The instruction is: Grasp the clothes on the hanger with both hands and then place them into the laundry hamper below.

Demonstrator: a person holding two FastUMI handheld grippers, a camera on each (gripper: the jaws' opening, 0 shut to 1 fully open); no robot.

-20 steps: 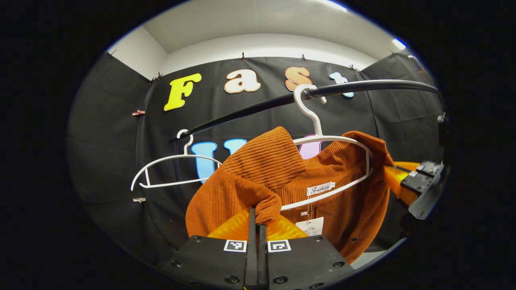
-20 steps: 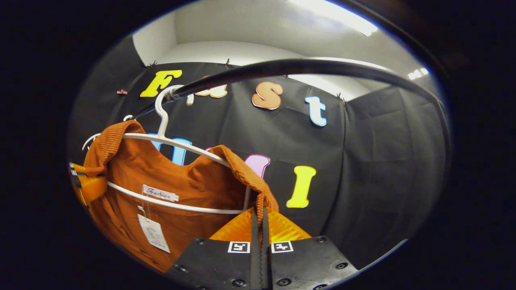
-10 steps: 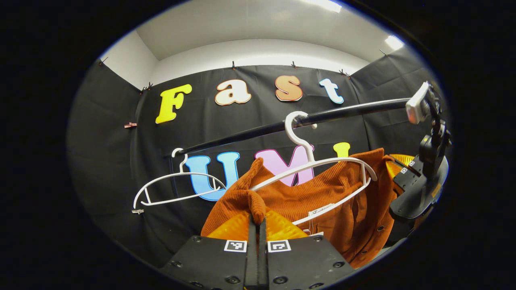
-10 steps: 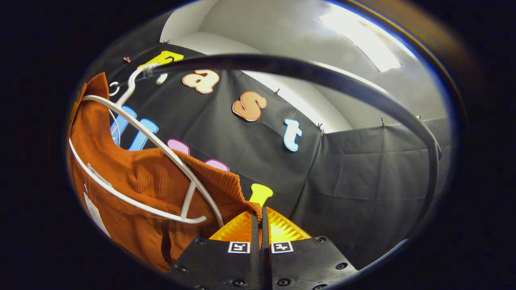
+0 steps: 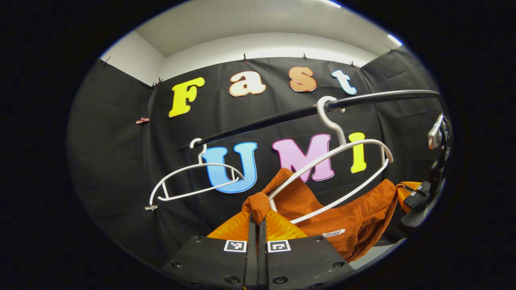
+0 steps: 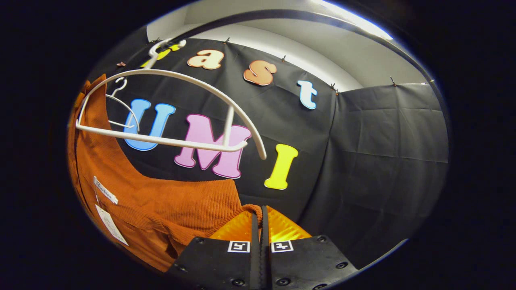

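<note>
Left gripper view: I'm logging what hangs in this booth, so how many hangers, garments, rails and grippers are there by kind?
White hangers: 2
Orange garment: 1
Black rail: 1
Grippers: 2, left gripper, right gripper
Total: 6

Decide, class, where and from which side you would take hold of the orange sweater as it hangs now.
Grip the orange sweater at its two shoulder corners, one from each side, as both tongs do: the left tongs pinch a bunched fold, the right tongs the ribbed edge. The neckline sags between them below the white hanger, so corner grips probably keep it spread for lowering.
</note>
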